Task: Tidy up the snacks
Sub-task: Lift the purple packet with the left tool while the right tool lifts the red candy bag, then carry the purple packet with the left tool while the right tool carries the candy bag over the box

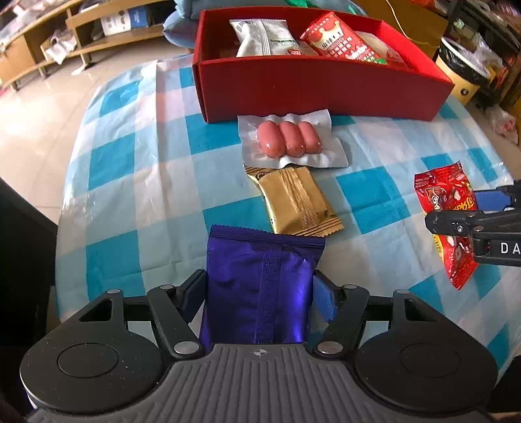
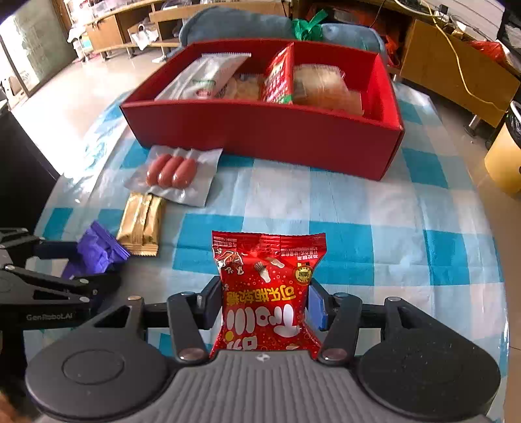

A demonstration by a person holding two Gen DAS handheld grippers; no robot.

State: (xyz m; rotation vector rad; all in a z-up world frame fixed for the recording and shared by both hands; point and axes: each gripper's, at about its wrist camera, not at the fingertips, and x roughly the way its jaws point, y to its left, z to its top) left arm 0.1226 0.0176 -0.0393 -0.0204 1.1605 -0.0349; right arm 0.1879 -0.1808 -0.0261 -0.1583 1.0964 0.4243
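My left gripper [image 1: 260,293] is shut on a purple foil snack bag [image 1: 260,286], held near the table's front edge; the bag also shows in the right wrist view [image 2: 97,250]. My right gripper [image 2: 265,302] is shut on a red candy bag [image 2: 267,293], which also shows in the left wrist view [image 1: 449,208]. A gold wafer pack [image 1: 293,201] and a vacuum pack of three sausages [image 1: 288,140] lie on the checked cloth before the red divided box [image 1: 319,91]. The box holds a white packet [image 1: 263,37], a red packet [image 1: 345,39] and bread [image 2: 325,88].
The table has a blue and white checked cloth [image 2: 358,227]. Wooden shelves [image 1: 49,39] stand on the far left, a wooden cabinet [image 2: 456,65] and a yellow bin [image 2: 504,156] on the right. A blue cushion [image 2: 234,26] lies behind the box.
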